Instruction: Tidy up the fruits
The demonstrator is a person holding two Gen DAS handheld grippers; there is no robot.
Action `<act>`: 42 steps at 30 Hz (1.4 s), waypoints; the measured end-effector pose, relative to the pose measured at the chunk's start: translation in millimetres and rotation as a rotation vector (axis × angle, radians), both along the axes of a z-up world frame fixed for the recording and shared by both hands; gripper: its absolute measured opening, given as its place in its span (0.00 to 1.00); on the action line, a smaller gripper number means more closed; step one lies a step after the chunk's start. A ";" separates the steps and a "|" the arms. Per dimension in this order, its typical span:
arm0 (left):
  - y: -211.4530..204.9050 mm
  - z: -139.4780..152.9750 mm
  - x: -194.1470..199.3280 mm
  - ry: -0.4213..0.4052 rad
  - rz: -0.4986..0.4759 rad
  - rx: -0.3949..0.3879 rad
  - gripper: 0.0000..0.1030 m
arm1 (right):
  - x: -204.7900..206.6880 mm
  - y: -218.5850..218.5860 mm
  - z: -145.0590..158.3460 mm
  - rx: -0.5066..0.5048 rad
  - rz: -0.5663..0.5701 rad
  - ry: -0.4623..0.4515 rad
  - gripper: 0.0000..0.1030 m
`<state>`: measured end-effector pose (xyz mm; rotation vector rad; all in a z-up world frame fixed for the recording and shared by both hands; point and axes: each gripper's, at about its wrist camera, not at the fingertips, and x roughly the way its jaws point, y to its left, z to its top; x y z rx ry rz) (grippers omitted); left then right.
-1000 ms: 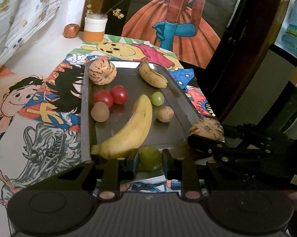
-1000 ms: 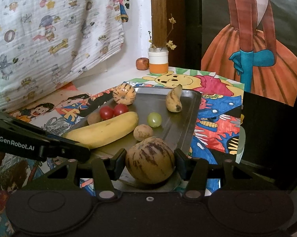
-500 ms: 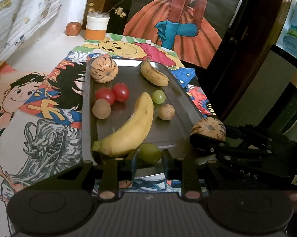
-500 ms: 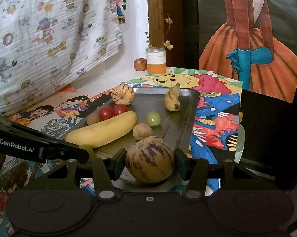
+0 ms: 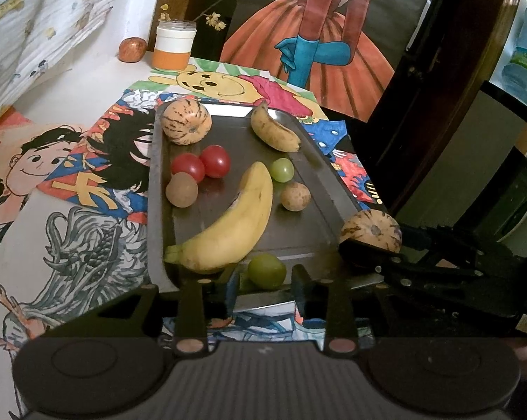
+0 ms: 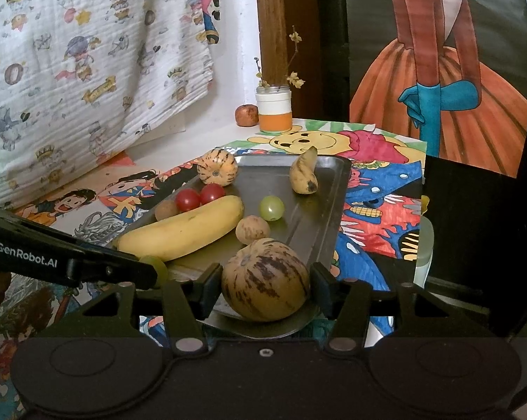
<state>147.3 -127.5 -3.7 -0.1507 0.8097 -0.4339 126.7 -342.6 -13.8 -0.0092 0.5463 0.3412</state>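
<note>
Left gripper (image 5: 265, 281) angled down, jaws opening around green grape (image 5: 266, 270), right gripper (image 6: 266, 288) opening around striped melon (image 6: 265, 279).

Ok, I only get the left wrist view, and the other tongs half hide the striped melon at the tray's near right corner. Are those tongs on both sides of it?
Observer: Yes. In the right wrist view the right tongs straddle the striped melon, one finger close at each side. The jaws are opening, and I can't tell whether the pads press on it.
Operator: Is it over the tray or off it?
Observer: Over the tray. The near corner's rim shows just under the melon.
Operator: Anything beyond the tray on that side?
Observer: A pale object at the table's right edge. I can't tell what it is.
</note>
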 end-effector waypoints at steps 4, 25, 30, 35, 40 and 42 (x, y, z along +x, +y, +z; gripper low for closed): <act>1.1 1.5 -2.5 -0.004 0.004 -0.003 0.40 | -3.0 -0.6 0.0 0.005 -0.008 0.000 0.59; 18.2 22.7 -31.0 -0.064 0.069 -0.023 0.74 | -21.1 2.2 9.2 0.046 -0.087 -0.010 0.76; 26.8 28.3 -42.3 -0.124 0.118 -0.016 0.86 | -32.5 4.6 16.4 0.046 -0.125 -0.005 0.83; 38.1 34.4 -54.1 -0.182 0.164 0.001 0.96 | -48.6 8.6 28.9 0.054 -0.181 0.000 0.92; 47.7 37.2 -67.0 -0.215 0.192 0.015 0.99 | -66.0 14.5 40.4 0.076 -0.205 -0.011 0.98; 51.2 37.8 -73.0 -0.228 0.205 0.022 1.00 | -73.1 17.8 43.6 0.080 -0.219 -0.022 0.99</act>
